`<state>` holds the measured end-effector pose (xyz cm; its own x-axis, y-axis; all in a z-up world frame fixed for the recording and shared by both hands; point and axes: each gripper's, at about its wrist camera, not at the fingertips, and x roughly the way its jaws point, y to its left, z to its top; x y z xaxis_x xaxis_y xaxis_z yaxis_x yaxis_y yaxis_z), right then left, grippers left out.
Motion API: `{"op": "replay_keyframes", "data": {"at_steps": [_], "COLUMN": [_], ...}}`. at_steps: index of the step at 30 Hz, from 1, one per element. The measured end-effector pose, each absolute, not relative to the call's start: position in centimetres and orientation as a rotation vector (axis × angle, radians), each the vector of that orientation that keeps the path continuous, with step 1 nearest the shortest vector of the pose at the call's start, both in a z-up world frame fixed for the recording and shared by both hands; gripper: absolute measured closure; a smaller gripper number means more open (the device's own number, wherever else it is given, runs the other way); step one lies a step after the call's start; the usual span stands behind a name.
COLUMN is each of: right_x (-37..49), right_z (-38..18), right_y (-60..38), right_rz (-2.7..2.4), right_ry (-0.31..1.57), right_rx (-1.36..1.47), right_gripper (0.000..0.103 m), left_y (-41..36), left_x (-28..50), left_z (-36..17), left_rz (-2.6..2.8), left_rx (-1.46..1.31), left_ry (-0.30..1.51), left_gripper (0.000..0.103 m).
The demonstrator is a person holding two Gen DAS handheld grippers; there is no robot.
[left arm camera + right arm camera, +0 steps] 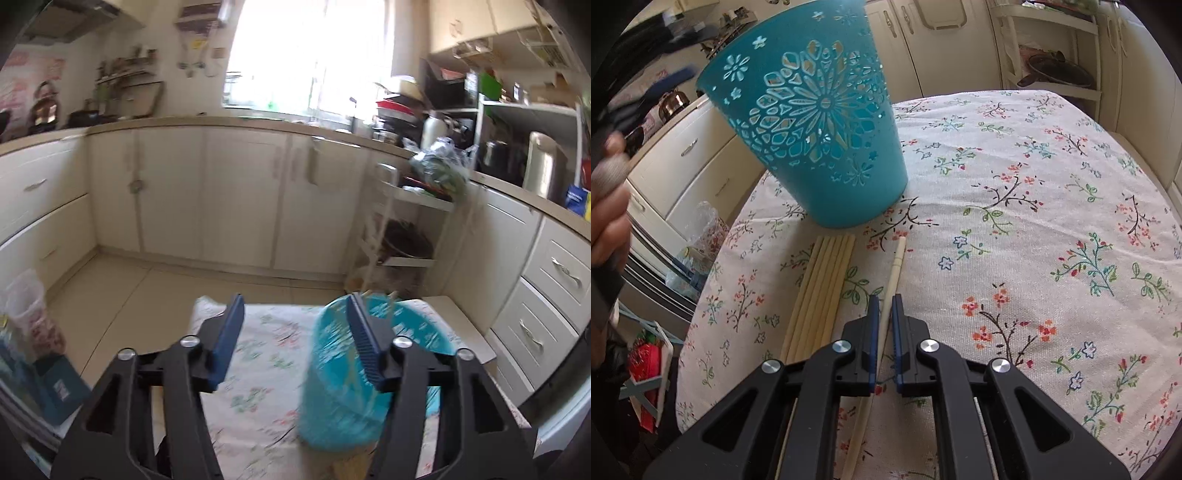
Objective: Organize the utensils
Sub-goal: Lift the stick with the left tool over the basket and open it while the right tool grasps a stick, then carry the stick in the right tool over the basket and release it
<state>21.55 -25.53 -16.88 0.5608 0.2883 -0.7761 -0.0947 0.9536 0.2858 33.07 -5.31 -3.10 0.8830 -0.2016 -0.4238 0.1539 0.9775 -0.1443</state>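
In the right wrist view, the right gripper (885, 314) sits at the bottom centre, its blue pads pinching a single pale chopstick (894, 266) that runs up between them onto the flowered tablecloth (1034, 206). Just left of it, a bundle of chopsticks (822, 291) lies flat on the cloth, side by side. Past their tips, in the upper left of the frame, stands the teal cut-out basket (812, 125), looking tilted through the lens. A hand (607, 221) shows blurred at the left edge.

In the left wrist view, the left gripper (295, 332) fills the lower frame with its jaws spread apart and nothing pressed between them. The teal basket (347, 380) is blurred at lower right, behind the right-hand finger, with stick tips poking above its rim. Beyond are white cabinets (221, 192) and a bright window (310, 51) at the top.
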Motion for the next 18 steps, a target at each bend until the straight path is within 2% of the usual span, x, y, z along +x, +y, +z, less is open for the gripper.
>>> {"op": "replay_keyframes", "data": {"at_steps": [2, 5, 9, 14, 18], "right_x": [21.4, 21.1, 20.5, 18.3, 17.6], "right_z": [-16.8, -16.7, -16.0, -12.1, -6.1], "right_y": [-25.0, -24.5, -25.7, -28.7, -30.0], "right_rz": [0.217, 0.21, 0.216, 0.24, 0.283], "right_ry": [0.945, 0.937, 0.937, 0.821, 0.654], "right_rx": [0.171, 0.123, 0.201, 0.372, 0.442], "right_gripper": [0.096, 0.096, 0.097, 0.097, 0.097], "left_y": [-3.5, -2.0, -1.5, -1.9, -1.9], "left_x": [32.1, 31.8, 31.1, 30.2, 30.3], "left_z": [-5.1, -9.3, -13.4, -15.8, -16.0], "left_rz": [-0.149, -0.119, -0.116, -0.136, -0.133], "left_rx": [-0.135, -0.156, -0.2, -0.207, -0.219], "left_ry": [0.501, 0.627, 0.733, 0.769, 0.769], "left_gripper": [0.04, 0.039, 0.039, 0.038, 0.036]}}
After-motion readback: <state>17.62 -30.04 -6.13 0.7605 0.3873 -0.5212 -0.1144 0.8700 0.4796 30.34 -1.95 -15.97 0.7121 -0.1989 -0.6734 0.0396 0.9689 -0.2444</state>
